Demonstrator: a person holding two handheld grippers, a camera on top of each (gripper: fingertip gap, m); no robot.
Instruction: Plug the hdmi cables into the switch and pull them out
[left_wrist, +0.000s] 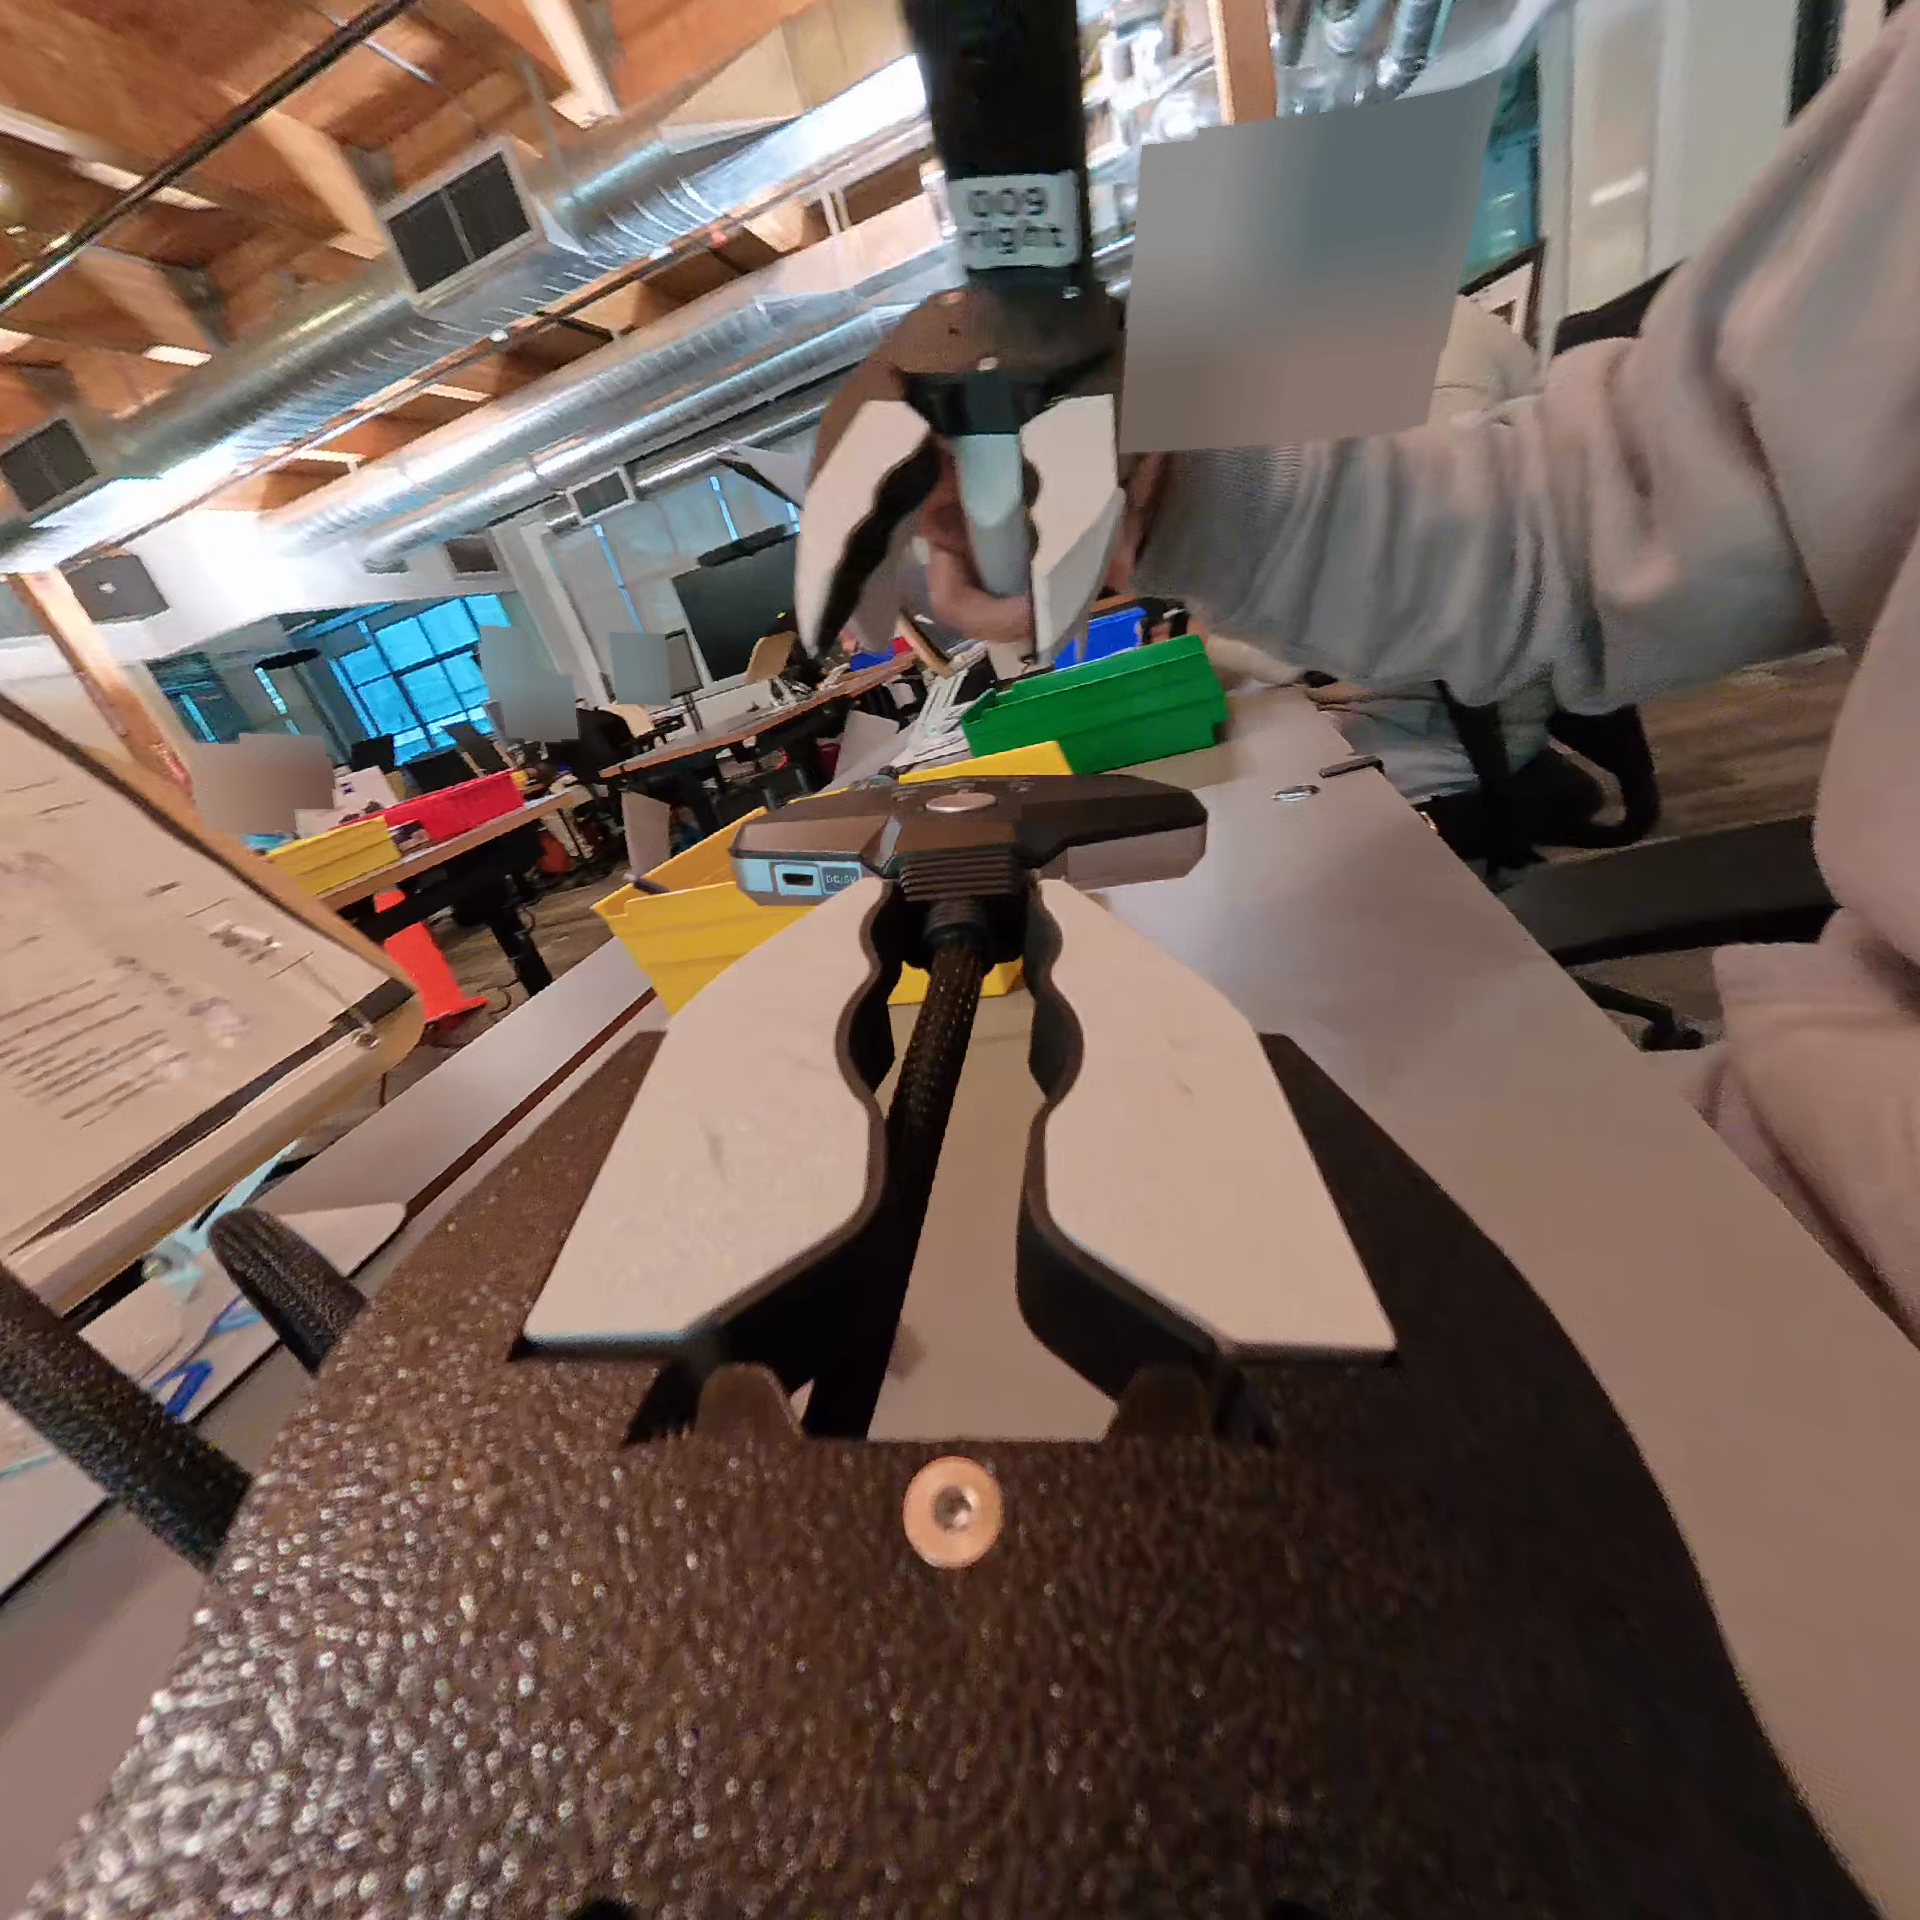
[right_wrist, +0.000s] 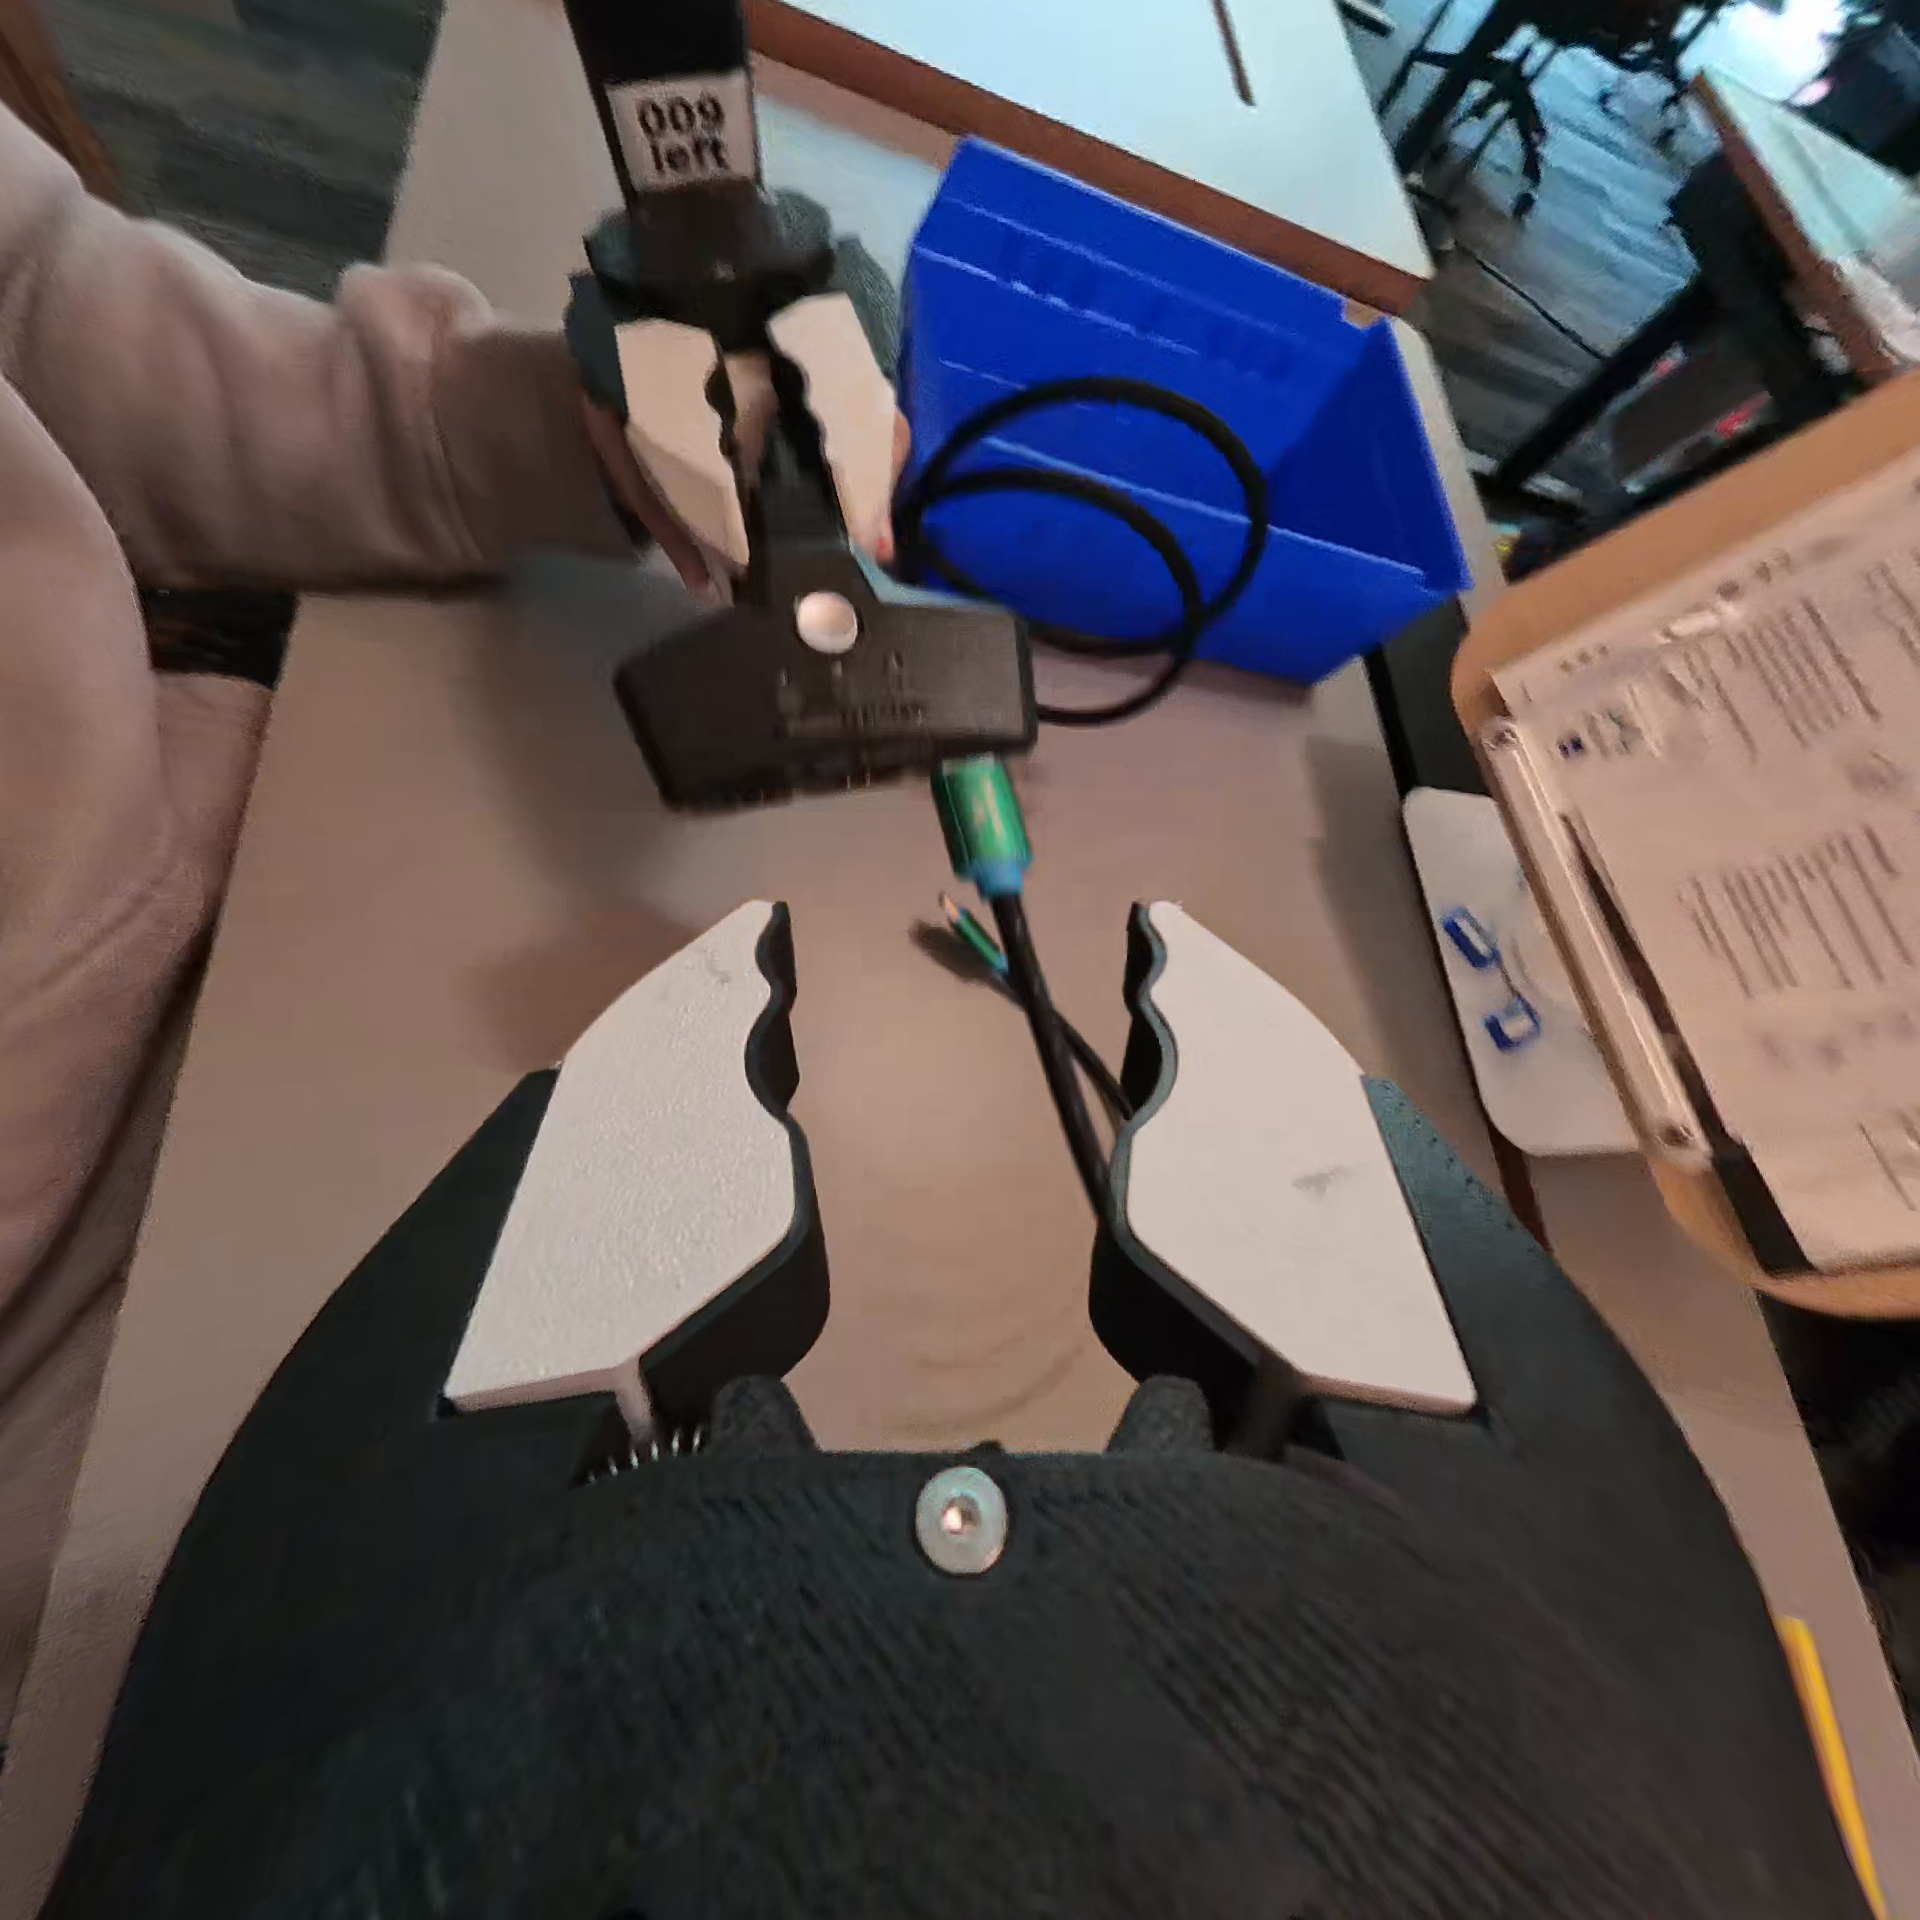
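The black HDMI switch is held above the table by its own braided cable. My left gripper is shut on that cable just behind the switch; it also shows in the right wrist view. A green HDMI plug meets the switch's near edge at its right end, and its black cable runs back under my right finger. A second cable end lies on the table beside it. My right gripper is open and empty just short of the green plug; in the left wrist view it hangs above the switch.
A blue bin stands behind the switch with a loop of black cable in front of it. A yellow bin and a green bin sit beyond. A clipboard with papers stands at the table's side. A person's sleeve is close.
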